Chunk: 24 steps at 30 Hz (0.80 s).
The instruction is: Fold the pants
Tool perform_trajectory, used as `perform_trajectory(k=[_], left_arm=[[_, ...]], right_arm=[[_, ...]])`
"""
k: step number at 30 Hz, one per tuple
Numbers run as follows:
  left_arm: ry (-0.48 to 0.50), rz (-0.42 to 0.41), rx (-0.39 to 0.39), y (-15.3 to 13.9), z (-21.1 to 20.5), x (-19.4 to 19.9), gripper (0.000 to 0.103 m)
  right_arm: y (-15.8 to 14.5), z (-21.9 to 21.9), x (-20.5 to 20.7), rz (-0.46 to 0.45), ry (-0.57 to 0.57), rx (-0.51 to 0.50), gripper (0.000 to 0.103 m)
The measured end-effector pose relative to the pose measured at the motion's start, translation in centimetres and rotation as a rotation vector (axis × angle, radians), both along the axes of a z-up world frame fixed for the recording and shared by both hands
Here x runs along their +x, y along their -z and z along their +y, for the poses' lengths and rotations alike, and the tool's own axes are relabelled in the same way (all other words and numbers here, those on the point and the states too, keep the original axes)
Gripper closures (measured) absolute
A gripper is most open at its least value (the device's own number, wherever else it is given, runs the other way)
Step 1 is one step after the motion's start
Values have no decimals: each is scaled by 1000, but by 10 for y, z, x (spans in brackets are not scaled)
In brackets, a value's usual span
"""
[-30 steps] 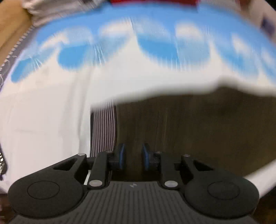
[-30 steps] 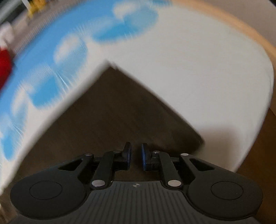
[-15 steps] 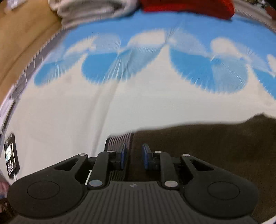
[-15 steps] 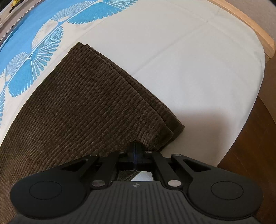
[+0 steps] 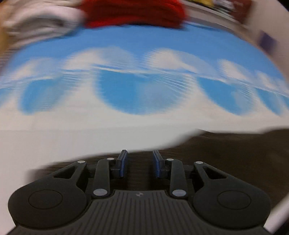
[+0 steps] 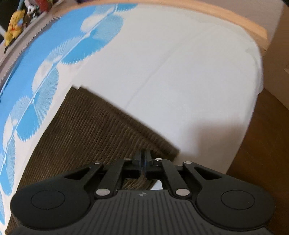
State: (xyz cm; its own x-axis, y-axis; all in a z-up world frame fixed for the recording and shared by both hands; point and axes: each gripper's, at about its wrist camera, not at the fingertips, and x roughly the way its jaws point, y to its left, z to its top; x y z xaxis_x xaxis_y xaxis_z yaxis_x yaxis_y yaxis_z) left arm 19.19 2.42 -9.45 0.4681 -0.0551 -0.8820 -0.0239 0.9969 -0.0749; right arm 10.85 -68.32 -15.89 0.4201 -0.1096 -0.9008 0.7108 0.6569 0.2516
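Brown corduroy pants (image 6: 90,130) lie folded flat on a bed sheet (image 6: 180,72) that is white with blue fan shapes. My right gripper (image 6: 143,159) is shut on the pants' near edge, close to the right corner, and a fold of fabric shows between its pads. The left wrist view is blurred. There my left gripper (image 5: 140,162) hovers over the pants (image 5: 234,162) at their far edge. Its jaws are opening, the blue pads stand apart, and brown cloth shows below the gap with no pad pressing on it.
A red folded garment (image 5: 133,12) and a pale grey one (image 5: 36,23) lie at the far side of the bed. A wooden bed frame (image 6: 234,19) runs along the far right, with brown floor (image 6: 267,141) beyond. Plush toys (image 6: 14,27) sit at the far left.
My left gripper slid sideways along the pants' edge; the striped lining left view and its pads stand wider. My right gripper closed on the pants' edge, then rolled slightly.
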Motion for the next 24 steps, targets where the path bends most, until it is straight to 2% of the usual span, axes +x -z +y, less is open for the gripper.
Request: perform_trajectory(k=[2,4,6,9,12,15,17,18,19,21,22,24], left_arm=[[98,26,-17,8,-31,8,75],[160,42,-16,18,-57,16,92],[159,62,-9,34,-64,27,93],[118,106,44,60,-70,46,93],[71,97,62,75,-69,57,92],[78,97,93,75,-72,57,92],[73,127,91,68,-71,54,87],[64,144,94,63,-70,51,80],[67,132,98,54,-71,47,79],[107,53,81,35,-76,36,79],[128,25,52,29,-78,33,79],[165,10,-16,26,-84,31,79]], right_arm=[[2,-5,-3,-4,-11,7,99],[8,-6,-3,6,-28,11,99],[14,-6,-2,25,-56,-2,103],[16,-4,-2,35,-73,-18,103],[16,-4,-2,37,-61,-12,103],[14,-6,-5,23,-38,3,103],[12,-11,-9,-9,-9,28,103],[9,-15,-14,-34,25,33,97],[6,-19,-19,-47,62,22,91],[0,-27,-29,-69,140,-4,61],[-1,-31,-35,-82,173,2,57],[2,-36,-43,-102,207,61,56]])
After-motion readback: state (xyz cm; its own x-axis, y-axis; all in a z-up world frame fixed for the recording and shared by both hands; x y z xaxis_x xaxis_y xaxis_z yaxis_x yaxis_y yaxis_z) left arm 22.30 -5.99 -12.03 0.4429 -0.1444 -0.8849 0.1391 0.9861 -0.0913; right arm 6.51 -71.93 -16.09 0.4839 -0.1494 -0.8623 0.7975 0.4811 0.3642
